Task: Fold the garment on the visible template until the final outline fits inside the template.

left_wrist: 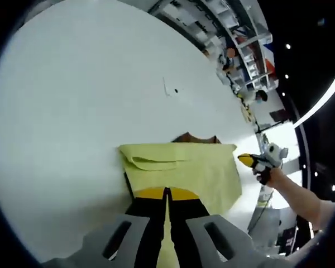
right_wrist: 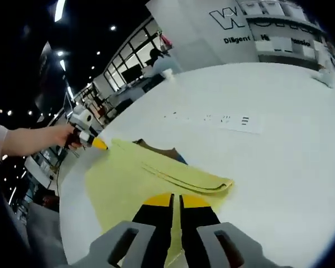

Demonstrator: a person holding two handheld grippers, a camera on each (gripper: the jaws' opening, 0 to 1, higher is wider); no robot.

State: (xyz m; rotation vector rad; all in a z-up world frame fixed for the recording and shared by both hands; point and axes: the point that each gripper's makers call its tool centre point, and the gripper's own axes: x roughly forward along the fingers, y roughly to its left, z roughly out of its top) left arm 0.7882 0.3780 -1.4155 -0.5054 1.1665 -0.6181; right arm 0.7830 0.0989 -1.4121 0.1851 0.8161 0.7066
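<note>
A: Where does the garment (left_wrist: 181, 170) lie, and why are the grippers so placed?

B: On the white table (left_wrist: 72, 111), partly folded, a doubled flap toward 12 o'clock in the left gripper view; the left gripper (left_wrist: 167, 195) sits at 6 o'clock with its jaws together over the near edge, likely pinching cloth; the right gripper (right_wrist: 176, 201) shows its jaws together likewise, apparently to lift matching edges for a fold.

A: What is hard to make out?

B: Whether cloth truly sits between either pair of jaws; the template (left_wrist: 196, 138) is a brown sliver at 12 o'clock, mostly covered
</note>
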